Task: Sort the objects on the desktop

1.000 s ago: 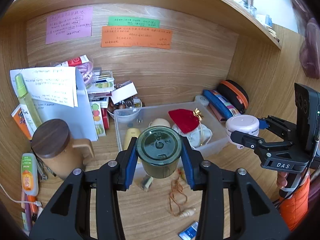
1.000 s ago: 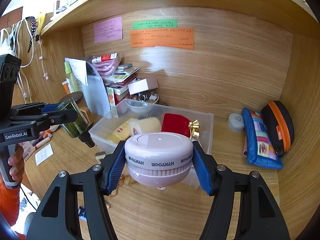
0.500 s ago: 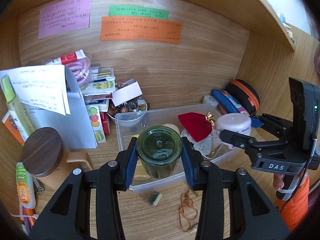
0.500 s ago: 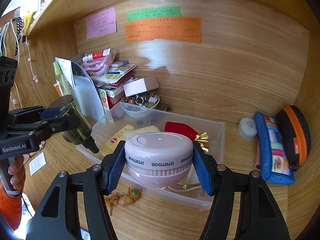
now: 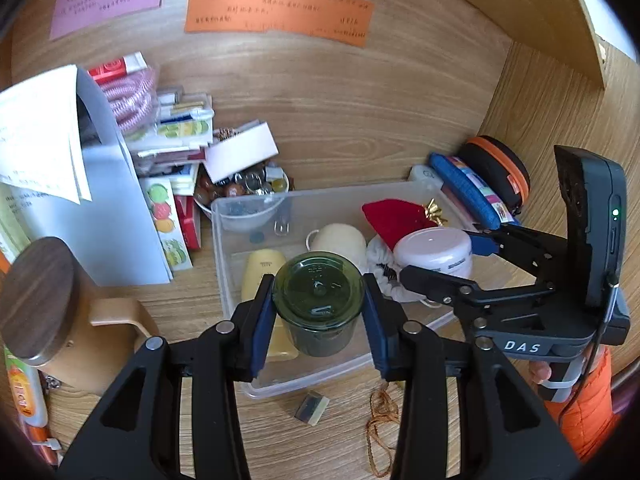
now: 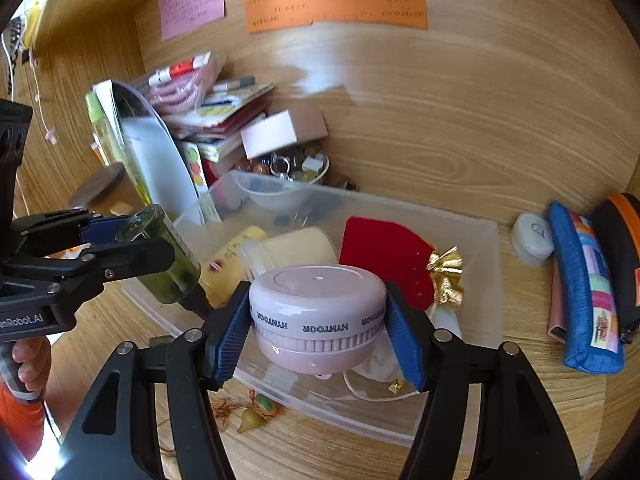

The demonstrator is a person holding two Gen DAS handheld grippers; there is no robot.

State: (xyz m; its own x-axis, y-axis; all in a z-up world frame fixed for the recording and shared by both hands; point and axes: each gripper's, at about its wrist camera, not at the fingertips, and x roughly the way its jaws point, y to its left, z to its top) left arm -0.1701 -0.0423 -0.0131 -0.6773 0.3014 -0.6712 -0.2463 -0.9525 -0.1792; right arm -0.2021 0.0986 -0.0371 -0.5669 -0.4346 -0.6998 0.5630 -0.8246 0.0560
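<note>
My left gripper (image 5: 318, 312) is shut on a dark green glass jar (image 5: 318, 300) and holds it above the front left part of a clear plastic bin (image 5: 228, 216). The jar also shows in the right wrist view (image 6: 168, 256), tilted. My right gripper (image 6: 318, 330) is shut on a round pink HYNTOOR device (image 6: 316, 308), held over the bin's front rim (image 6: 490, 232); it also shows in the left wrist view (image 5: 434, 250). In the bin lie a red pouch (image 6: 384, 256), a yellow tube (image 5: 262, 264) and a cream cup (image 5: 340, 238).
A wooden-lidded mug (image 5: 44, 296) stands left. Stacked books and a small bowl of trinkets (image 5: 244, 184) sit behind the bin. A blue pencil case (image 6: 584, 292) and black-orange case (image 6: 618, 256) lie right. An eraser (image 5: 312, 408) and brown string (image 5: 382, 416) lie in front.
Both grippers have moved forward over the bin with their loads; the green jar and the pink device now hang above the bin's front part.
</note>
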